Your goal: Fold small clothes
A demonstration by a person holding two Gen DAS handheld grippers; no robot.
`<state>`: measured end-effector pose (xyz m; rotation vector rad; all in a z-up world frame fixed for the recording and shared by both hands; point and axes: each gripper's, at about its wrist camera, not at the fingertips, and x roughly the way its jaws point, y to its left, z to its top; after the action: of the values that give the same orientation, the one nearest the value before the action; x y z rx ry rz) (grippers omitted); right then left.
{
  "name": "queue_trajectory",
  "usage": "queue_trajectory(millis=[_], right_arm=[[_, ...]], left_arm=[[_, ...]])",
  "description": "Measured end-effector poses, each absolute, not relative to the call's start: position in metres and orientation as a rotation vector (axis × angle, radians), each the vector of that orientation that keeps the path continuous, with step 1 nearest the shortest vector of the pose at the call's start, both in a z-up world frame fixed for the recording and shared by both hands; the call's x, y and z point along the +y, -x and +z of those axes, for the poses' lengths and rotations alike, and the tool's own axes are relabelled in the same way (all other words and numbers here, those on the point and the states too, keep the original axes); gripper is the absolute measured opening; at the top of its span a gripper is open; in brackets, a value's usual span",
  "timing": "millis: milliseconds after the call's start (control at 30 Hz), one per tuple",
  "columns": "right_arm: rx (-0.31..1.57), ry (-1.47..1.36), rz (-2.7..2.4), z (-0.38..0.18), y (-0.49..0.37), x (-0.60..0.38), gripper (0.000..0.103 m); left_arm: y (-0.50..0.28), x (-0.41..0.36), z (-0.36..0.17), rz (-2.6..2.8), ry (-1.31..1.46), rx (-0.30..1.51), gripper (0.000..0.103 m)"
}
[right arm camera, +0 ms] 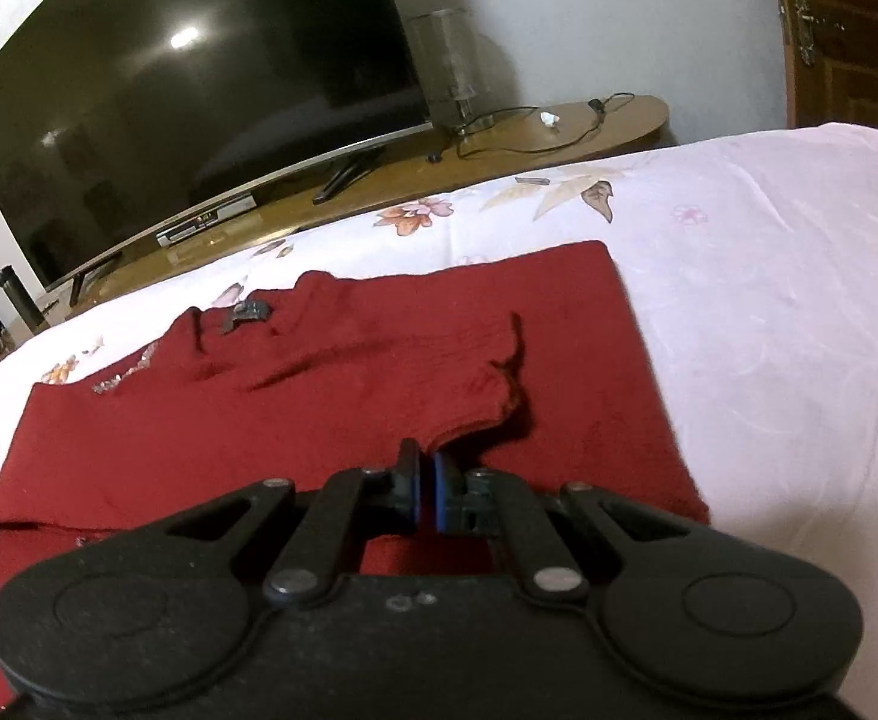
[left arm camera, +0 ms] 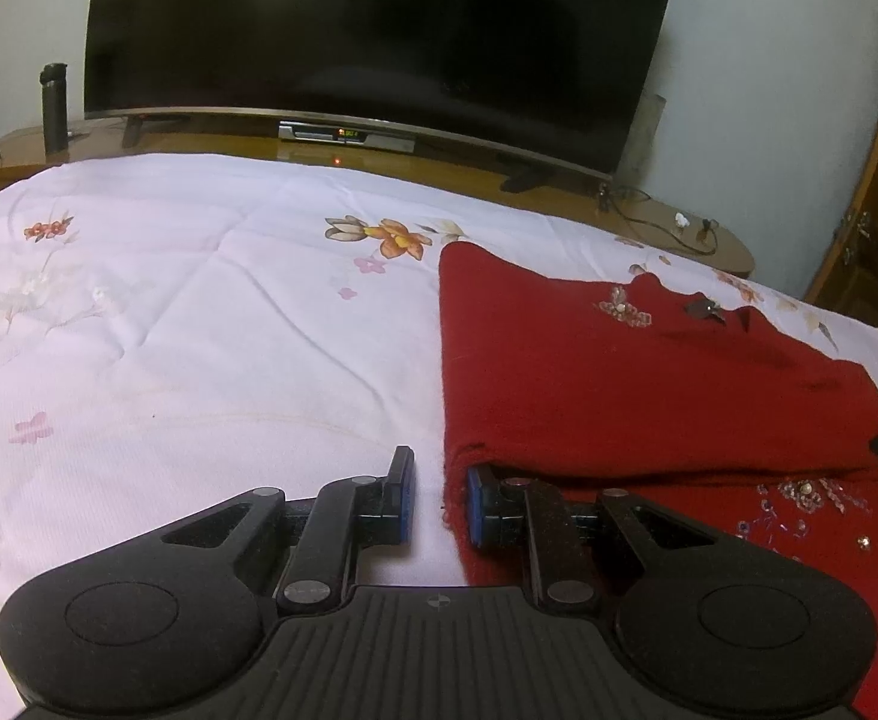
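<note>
A dark red knit sweater [left arm camera: 589, 372] with bead trim lies partly folded on the floral bed sheet [left arm camera: 199, 330]. My left gripper [left arm camera: 439, 489] stands at its near left corner. Its jaws are slightly apart. The right finger [left arm camera: 476, 501] is tucked under the folded upper layer, and the left finger rests on bare sheet. The cloth edge lies between the pads, unpressed. In the right wrist view my right gripper [right arm camera: 424, 471] is shut on the edge of the sleeve, which lies folded across the sweater [right arm camera: 259, 420] body, low over the cloth.
Beyond the bed a low wooden cabinet [left arm camera: 679, 222] carries a big dark TV [left arm camera: 379, 30], a set-top box, a black bottle [left arm camera: 54, 108], a glass vase [right arm camera: 448, 66] and cables. A wooden door [right arm camera: 847, 30] stands at the right. Bare sheet [right arm camera: 769, 330] spreads either side of the sweater.
</note>
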<state>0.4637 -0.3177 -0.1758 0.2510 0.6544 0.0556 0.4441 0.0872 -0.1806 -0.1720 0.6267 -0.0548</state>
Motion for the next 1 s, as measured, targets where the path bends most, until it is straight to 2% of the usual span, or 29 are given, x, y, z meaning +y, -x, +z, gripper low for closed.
queue_trajectory(millis=[100,167,233,333,433,600,733,833,900,1000], right_arm=[[0.658,-0.26,0.063,-0.176,-0.465,-0.32,0.006],[0.667,-0.269,0.076,-0.172,-0.462,-0.325,0.014],[0.636,-0.257,0.055,-0.164,-0.453,-0.33,0.033],[0.577,-0.246,0.034,-0.151,-0.439,-0.341,0.032],[0.542,-0.239,0.049,-0.141,-0.444,-0.342,0.031],[0.565,-0.2,0.103,-0.144,-0.475,-0.311,0.03],[0.585,-0.151,0.113,-0.153,-0.496,-0.291,0.03],[0.616,-0.091,0.095,-0.164,-0.507,-0.289,0.026],[0.625,-0.07,0.066,-0.172,-0.507,-0.296,0.025],[0.61,-0.087,0.085,-0.176,-0.503,-0.307,0.024]], left_arm=[[-0.444,0.086,-0.178,-0.063,0.153,0.637,0.017],[-0.437,0.092,-0.175,-0.087,0.15,0.632,0.02],[-0.424,0.102,-0.174,-0.089,0.143,0.616,0.042],[-0.404,0.119,-0.163,-0.046,0.157,0.518,0.044],[-0.42,0.113,-0.146,-0.074,0.134,0.459,0.044],[-0.486,0.072,-0.135,-0.186,0.11,0.456,0.044],[-0.532,0.049,-0.15,-0.222,0.084,0.507,0.044],[-0.552,0.051,-0.172,-0.169,0.05,0.573,0.044],[-0.556,0.06,-0.174,-0.175,0.124,0.571,0.043],[-0.553,0.053,-0.177,-0.17,0.082,0.568,0.044]])
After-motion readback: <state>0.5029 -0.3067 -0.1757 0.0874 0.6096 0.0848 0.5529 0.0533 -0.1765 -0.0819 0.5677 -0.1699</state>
